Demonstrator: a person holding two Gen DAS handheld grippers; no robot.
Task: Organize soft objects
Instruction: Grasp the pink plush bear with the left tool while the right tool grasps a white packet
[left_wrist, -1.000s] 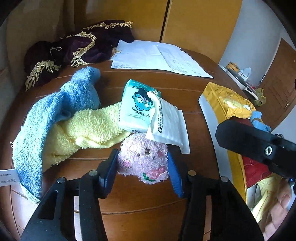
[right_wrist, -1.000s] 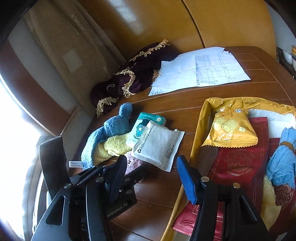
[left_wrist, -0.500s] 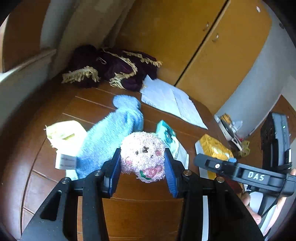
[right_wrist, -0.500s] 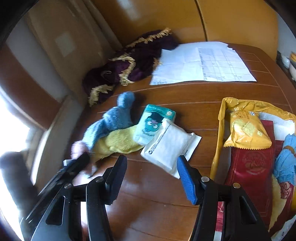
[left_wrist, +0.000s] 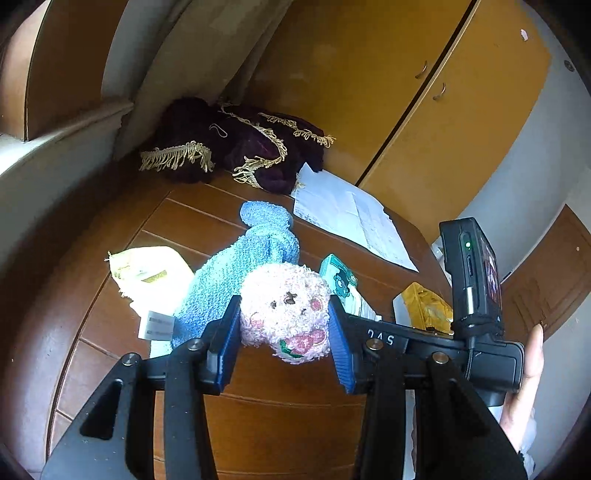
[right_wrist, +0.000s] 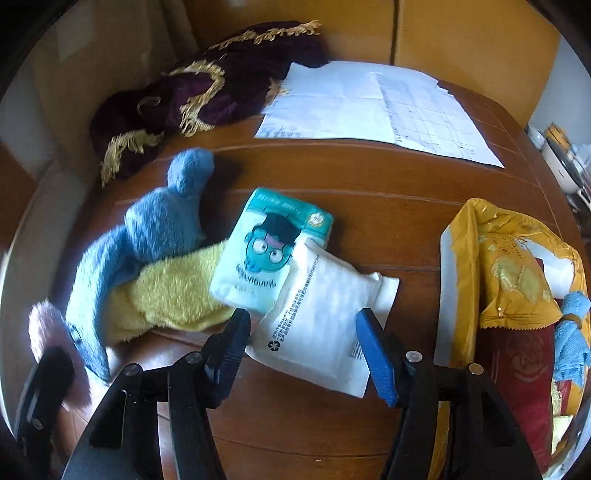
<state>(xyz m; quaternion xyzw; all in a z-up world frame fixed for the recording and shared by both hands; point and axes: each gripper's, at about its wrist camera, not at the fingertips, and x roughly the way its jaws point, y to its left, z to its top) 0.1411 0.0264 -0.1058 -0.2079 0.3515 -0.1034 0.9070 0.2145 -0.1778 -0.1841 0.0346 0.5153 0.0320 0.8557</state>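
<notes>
Left gripper (left_wrist: 284, 325): clenched on the pink plush toy (left_wrist: 286, 310), now raised clear of the wooden table (left_wrist: 277, 406), where a second ago the toy sat low by the yellow towel (right_wrist: 177, 291); right gripper (right_wrist: 301, 350): released, fingers wide apart, now poised over the white packet (right_wrist: 321, 325), which overlaps the teal tissue pack (right_wrist: 269, 251) mid-table. Left wrist view alone shows the toy's embroidered face and a hand (left_wrist: 524, 376) at the right gripper's body. Right wrist view alone shows the yellow snack bag (right_wrist: 517, 280) near the right edge; the blue towel (right_wrist: 147, 236) lies left, partly over the yellow one.
</notes>
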